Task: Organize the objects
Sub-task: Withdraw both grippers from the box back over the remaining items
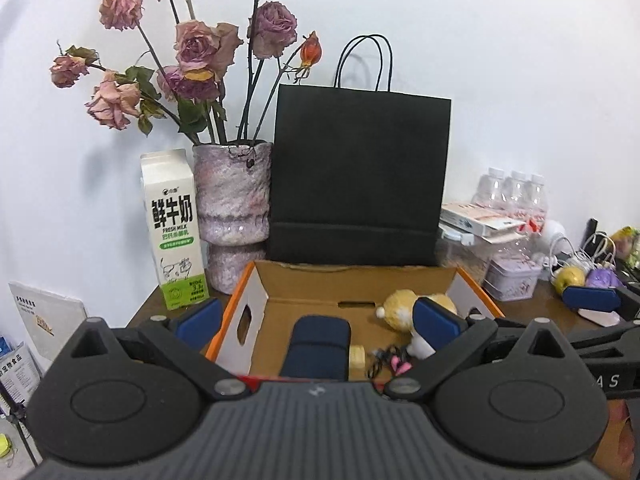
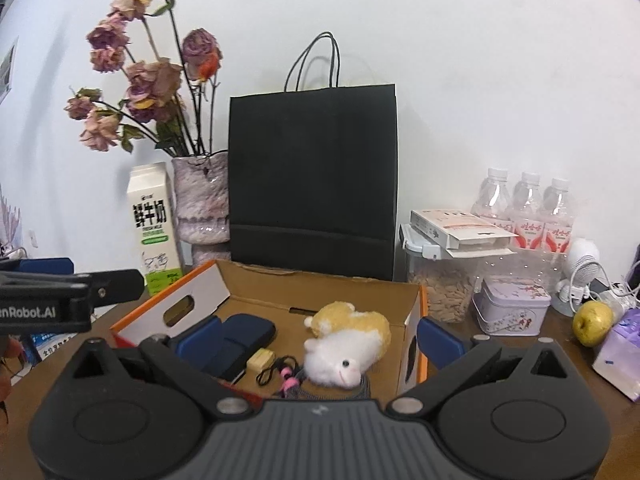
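Open cardboard box (image 2: pixel 320 292), orange-edged with white outer walls and hand slots, near the tabletop's front edge. Inside: navy fabric case (image 2: pixel 240 340) at the left wall, small cream block (image 2: pixel 261 359) just beside it, black cord (image 2: pixel 276 368), fuzzy yellow-and-white plush (image 2: pixel 348 340) toward the right wall. Left gripper (image 1: pixel 316 316): blue pads spread wide, empty, case between them. Right gripper (image 2: pixel 320 336): fingers spread, nothing pinched, plush between. Matte black paper bag (image 1: pixel 360 176) stands behind the box.
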